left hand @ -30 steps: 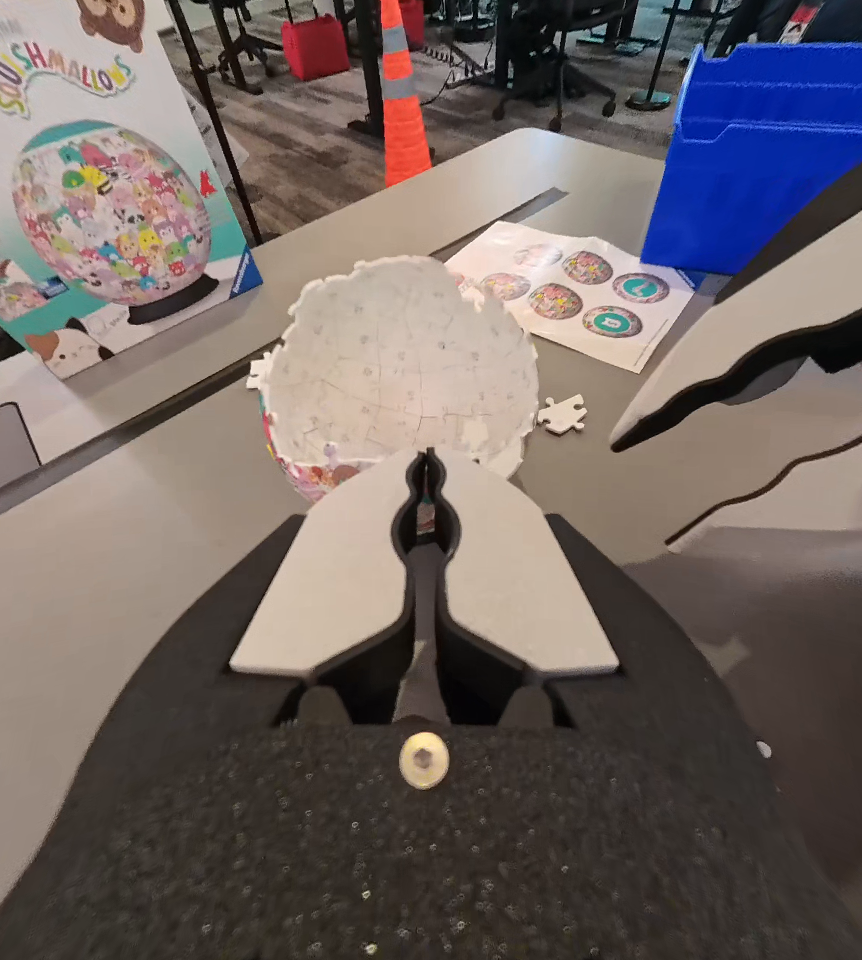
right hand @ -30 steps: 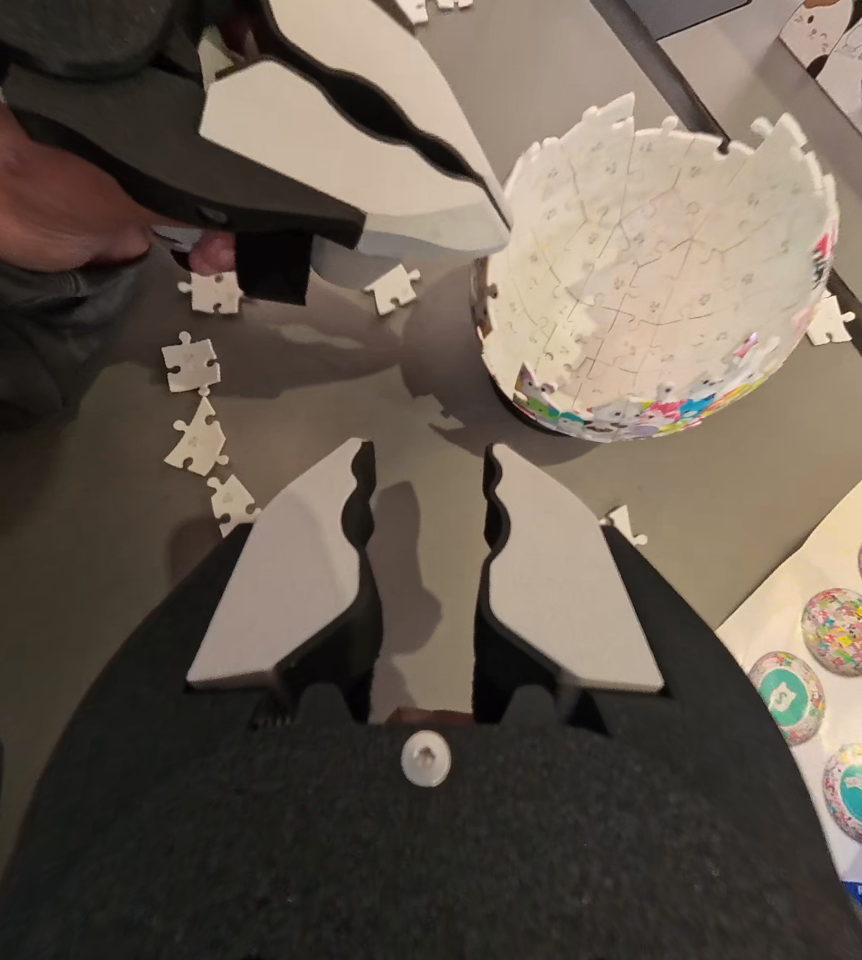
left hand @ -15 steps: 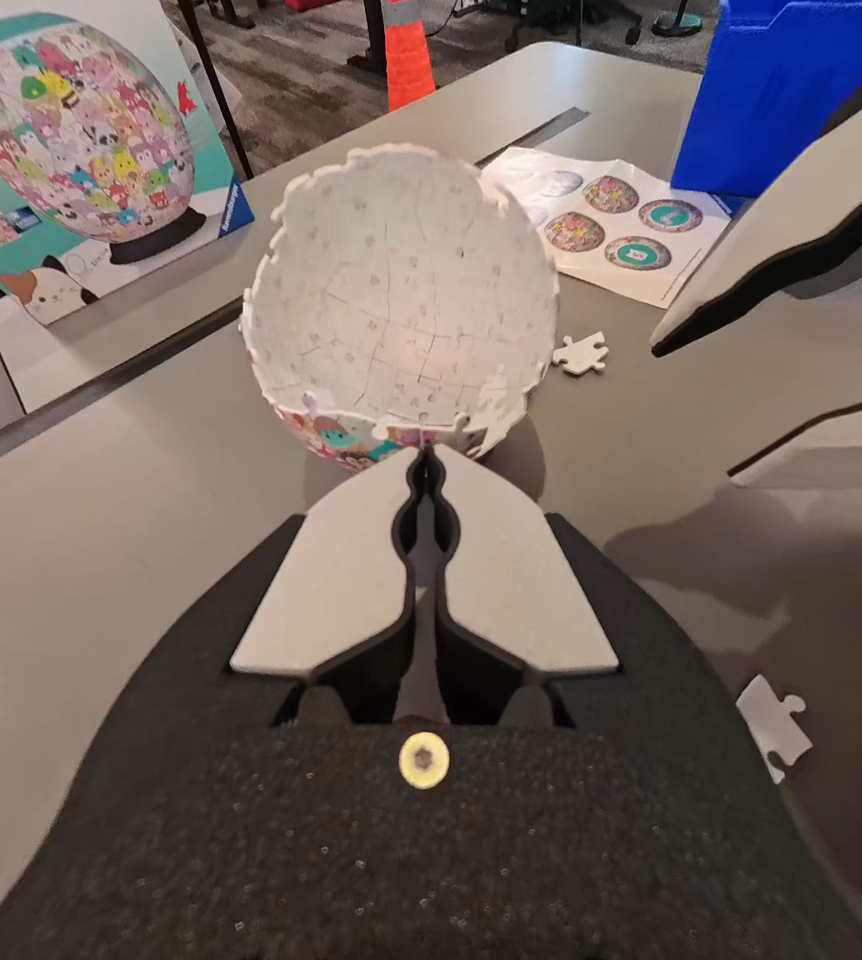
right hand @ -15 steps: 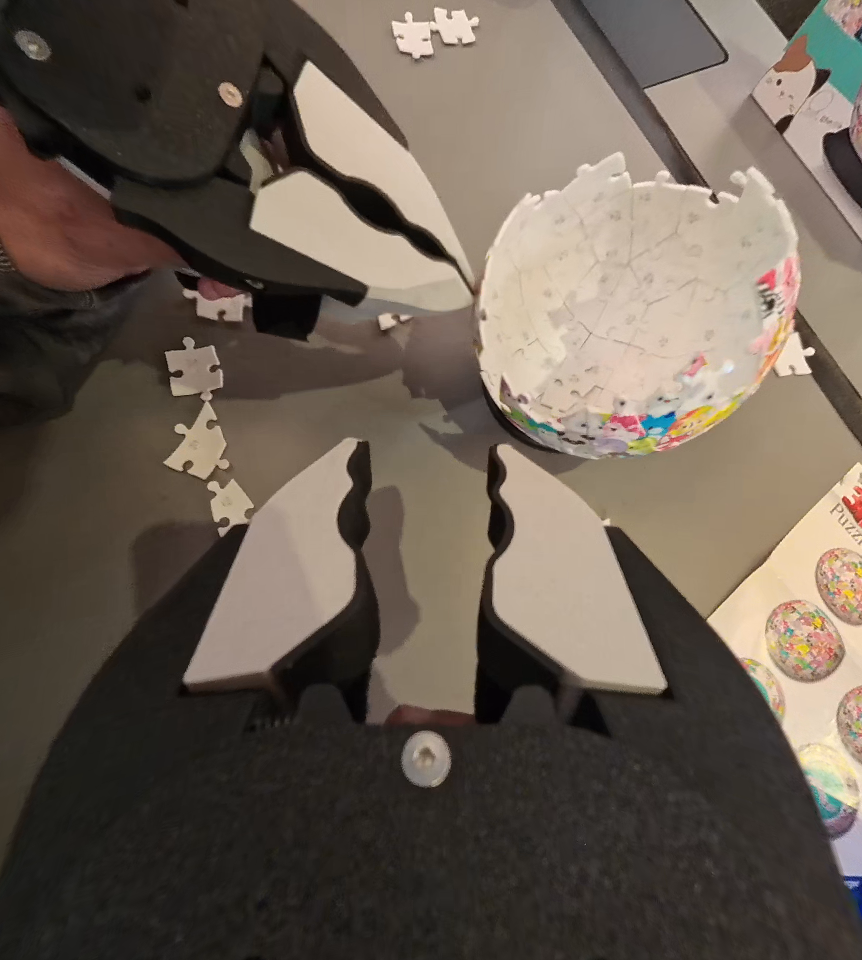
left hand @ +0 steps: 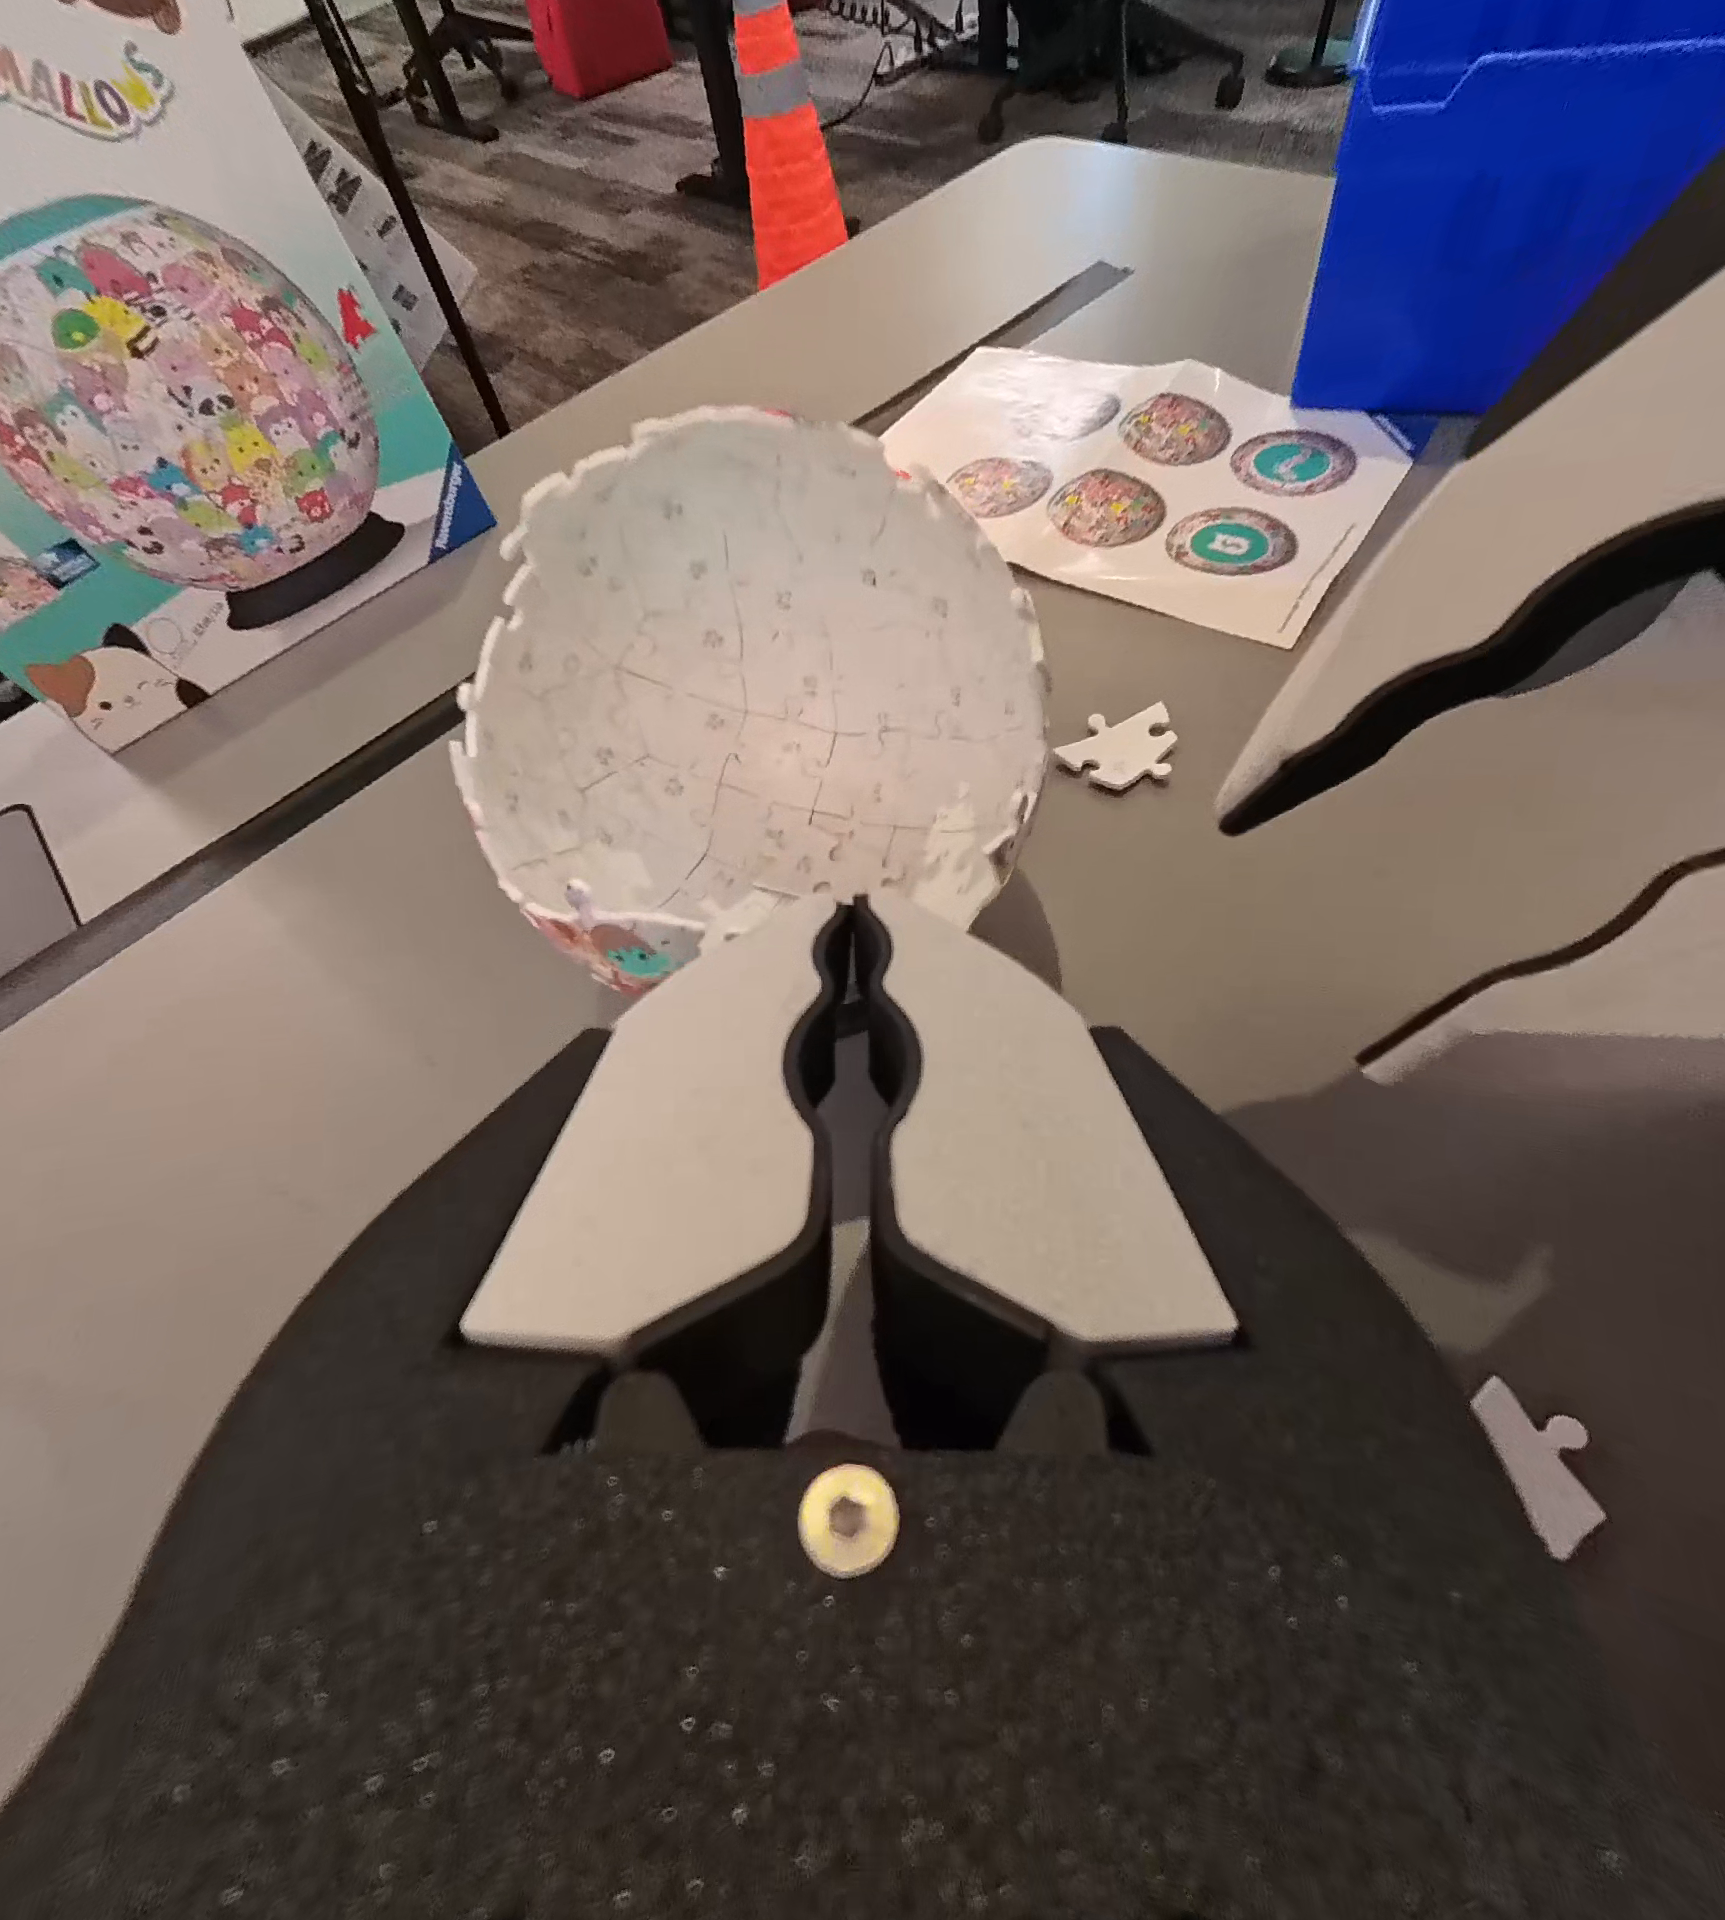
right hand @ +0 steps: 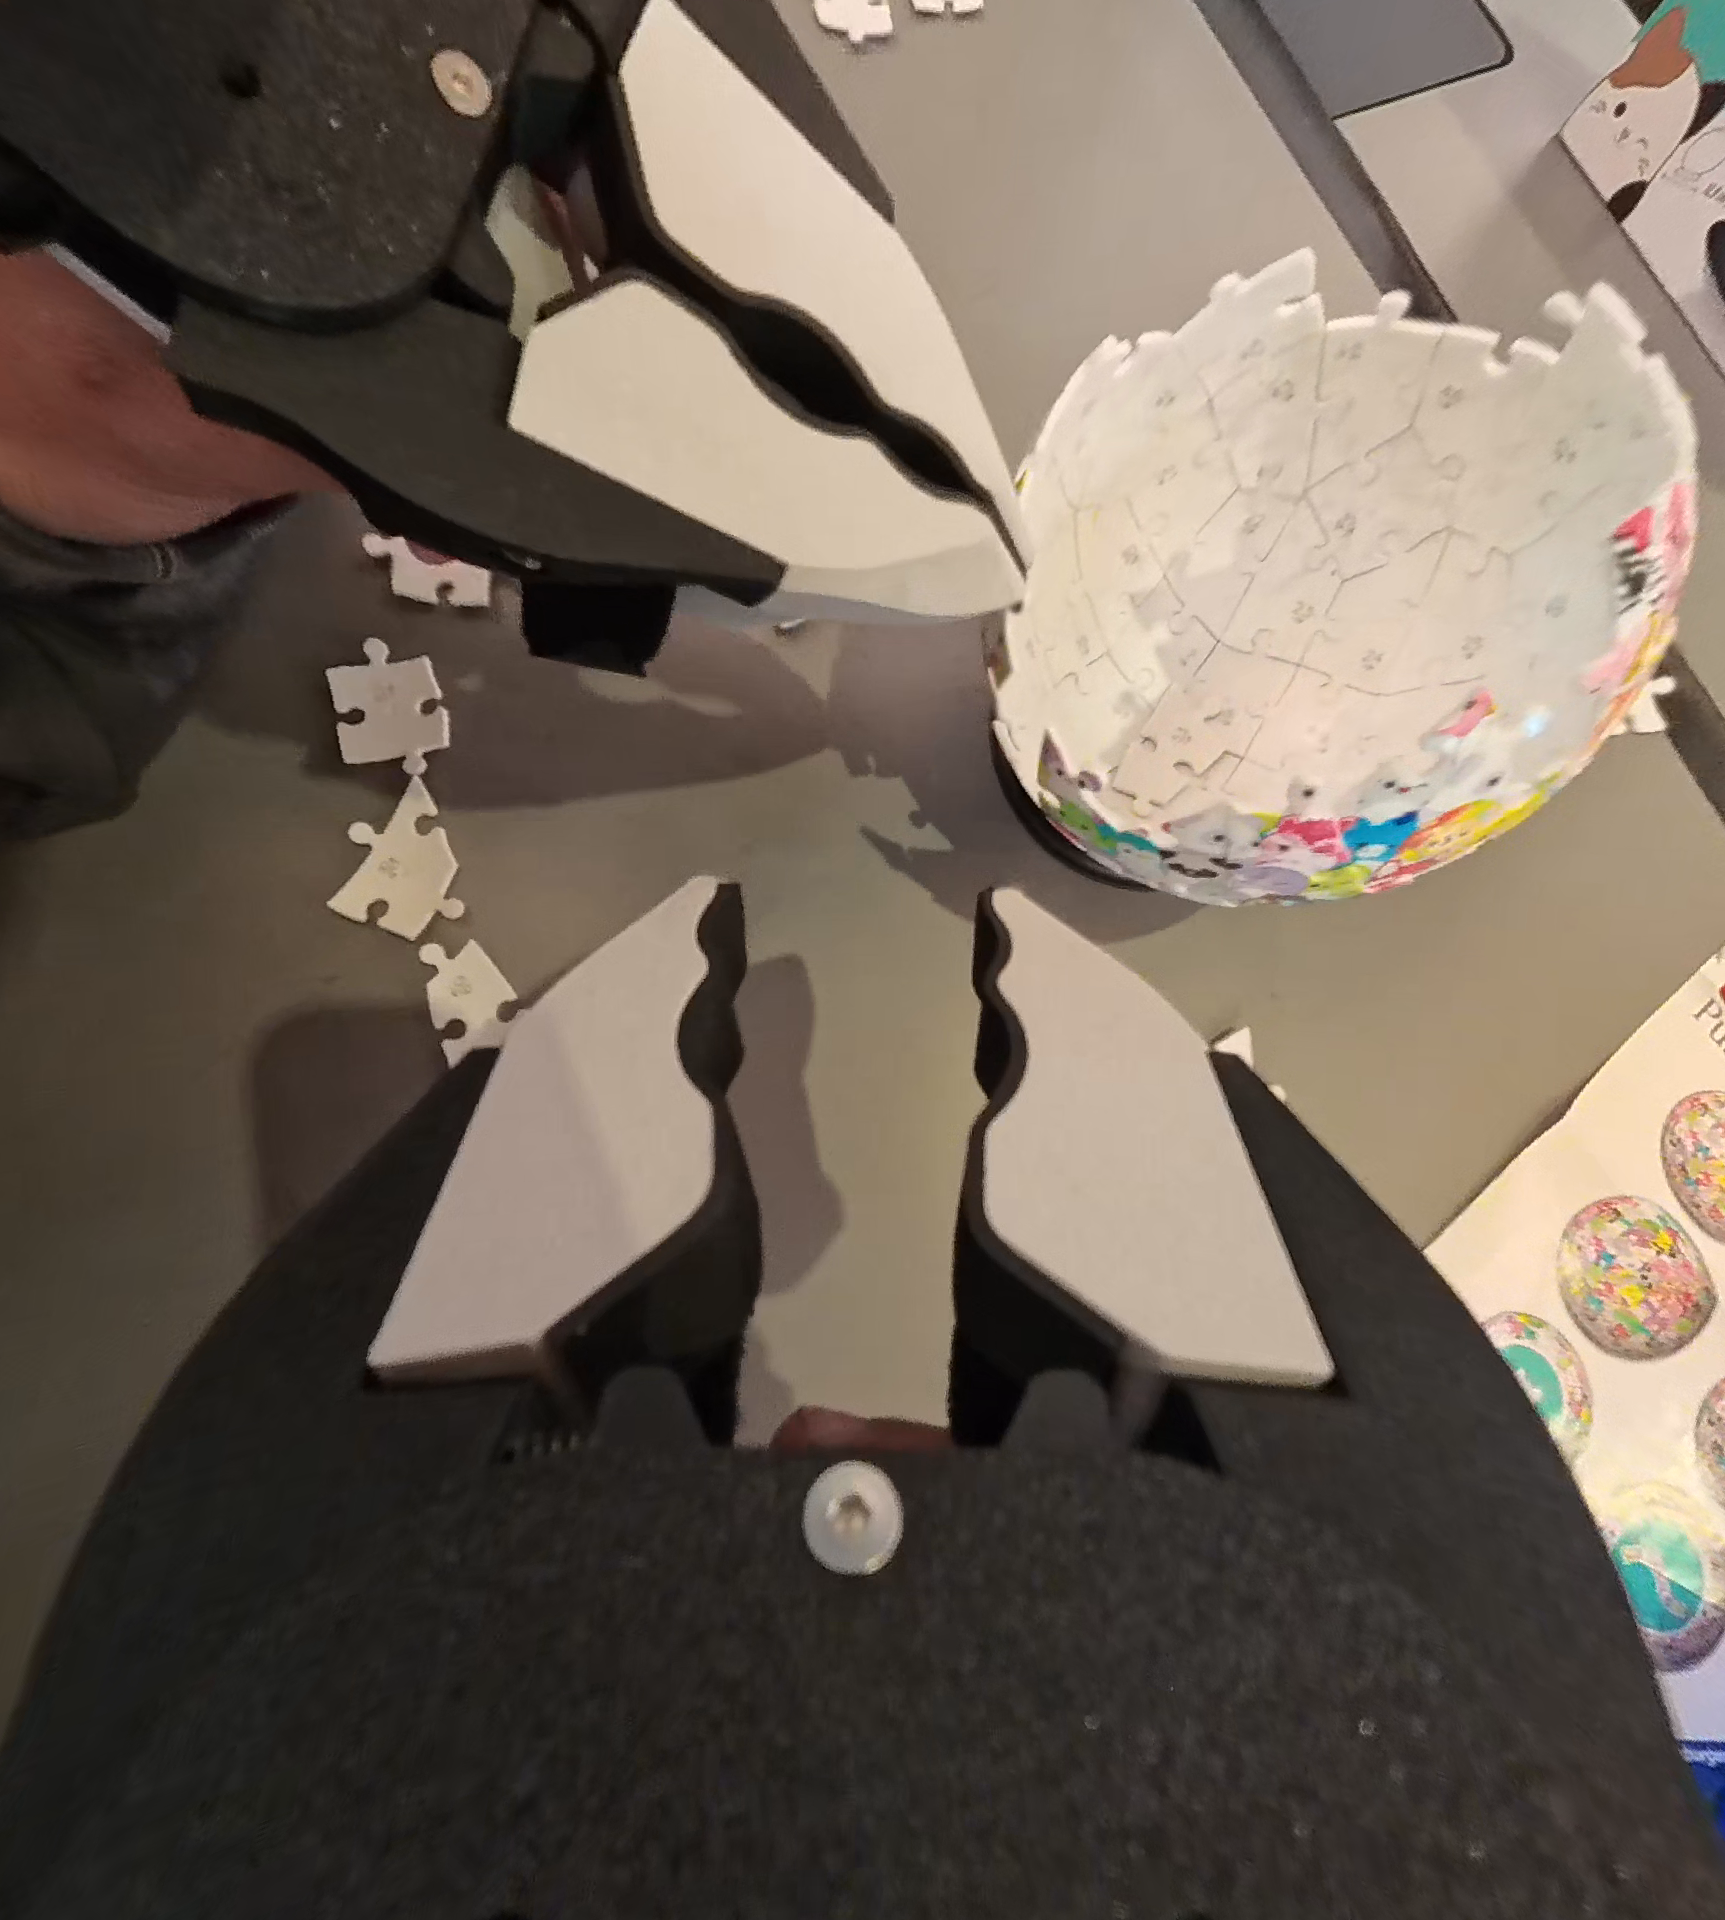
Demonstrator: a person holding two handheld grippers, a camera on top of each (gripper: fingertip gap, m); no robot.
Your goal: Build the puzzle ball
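Grey table (right hand: 1149, 208) | half-built puzzle ball (left hand: 754, 686) touching closed left tongs (left hand: 853, 909) | right tongs (right hand: 858, 904) open, near

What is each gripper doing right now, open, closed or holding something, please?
Left gripper: shut on the rim of the half-built puzzle ball.
Right gripper: open, holding nothing, above the table.

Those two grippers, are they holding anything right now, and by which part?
The left gripper is shut on the near rim of the half-built puzzle ball. The right gripper is open and holds nothing.
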